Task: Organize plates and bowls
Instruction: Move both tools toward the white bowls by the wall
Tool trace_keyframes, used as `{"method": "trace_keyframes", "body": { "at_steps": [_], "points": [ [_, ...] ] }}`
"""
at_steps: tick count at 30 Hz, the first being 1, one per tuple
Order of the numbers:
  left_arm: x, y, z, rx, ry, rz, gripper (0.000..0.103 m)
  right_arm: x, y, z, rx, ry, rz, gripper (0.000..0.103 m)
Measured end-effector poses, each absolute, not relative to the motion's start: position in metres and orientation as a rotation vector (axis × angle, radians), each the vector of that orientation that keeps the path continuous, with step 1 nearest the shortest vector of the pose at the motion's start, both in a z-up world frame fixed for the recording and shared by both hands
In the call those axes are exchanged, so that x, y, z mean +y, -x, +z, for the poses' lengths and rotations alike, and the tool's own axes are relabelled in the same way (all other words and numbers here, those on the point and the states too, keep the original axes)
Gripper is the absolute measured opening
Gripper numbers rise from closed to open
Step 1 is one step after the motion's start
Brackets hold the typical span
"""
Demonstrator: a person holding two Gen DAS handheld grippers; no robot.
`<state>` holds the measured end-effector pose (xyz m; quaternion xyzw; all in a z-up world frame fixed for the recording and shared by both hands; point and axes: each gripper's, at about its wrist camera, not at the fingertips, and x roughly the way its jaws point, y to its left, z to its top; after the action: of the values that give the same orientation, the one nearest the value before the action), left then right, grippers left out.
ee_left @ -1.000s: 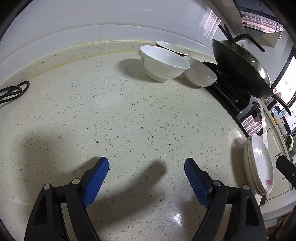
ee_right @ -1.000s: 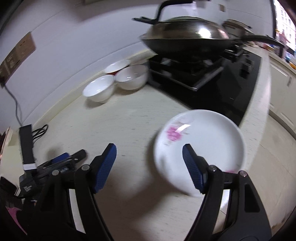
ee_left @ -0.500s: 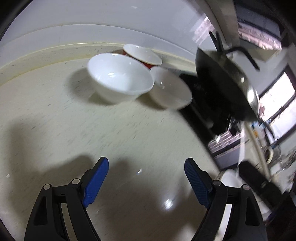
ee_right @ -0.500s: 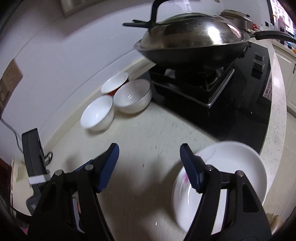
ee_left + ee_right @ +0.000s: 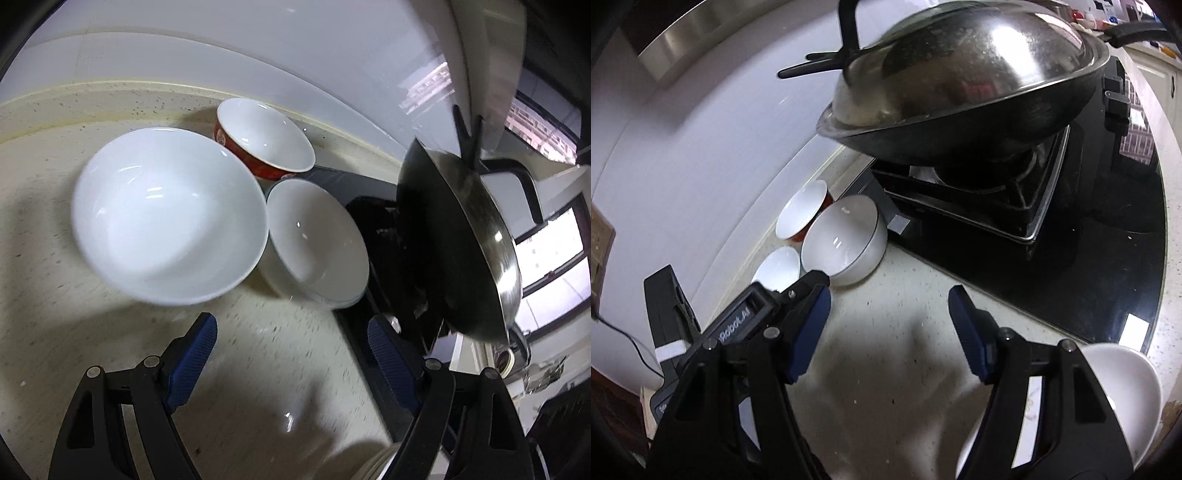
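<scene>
Left claw (image 5: 291, 347): spread wide, holding nothing, hovering over the speckled counter (image 5: 258, 387).
Right claw (image 5: 888, 325): spread wide, holding nothing, above the same counter.
Big white bowl (image 5: 168, 225): just ahead of the left claw's left finger, upright, blurred at its near rim.
Second white bowl (image 5: 316, 243): ahead of the left claw, between its 2 fingers, touching or nearly touching the big bowl; which, I cannot tell.
Red bowl (image 5: 264, 138): farther ahead, behind the 2 white bowls, near the wall.
Plates (image 5: 1123, 391): a white stack behind the right claw's right finger, at the counter's edge.
Wok (image 5: 964, 77): ahead of the right claw, lidded, on the stove (image 5: 997, 206).
</scene>
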<state>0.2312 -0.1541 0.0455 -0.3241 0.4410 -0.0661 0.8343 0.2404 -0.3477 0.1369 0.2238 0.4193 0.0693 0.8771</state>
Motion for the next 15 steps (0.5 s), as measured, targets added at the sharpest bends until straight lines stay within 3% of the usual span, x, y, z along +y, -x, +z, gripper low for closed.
{"method": "trace_keyframes", "body": {
  "at_steps": [15],
  "points": [
    [-0.150,-0.257,0.030,0.929,0.744,-0.079,0.083,-0.348,-0.270,0.113,0.922,-0.568,0.119,0.069]
  ]
}}
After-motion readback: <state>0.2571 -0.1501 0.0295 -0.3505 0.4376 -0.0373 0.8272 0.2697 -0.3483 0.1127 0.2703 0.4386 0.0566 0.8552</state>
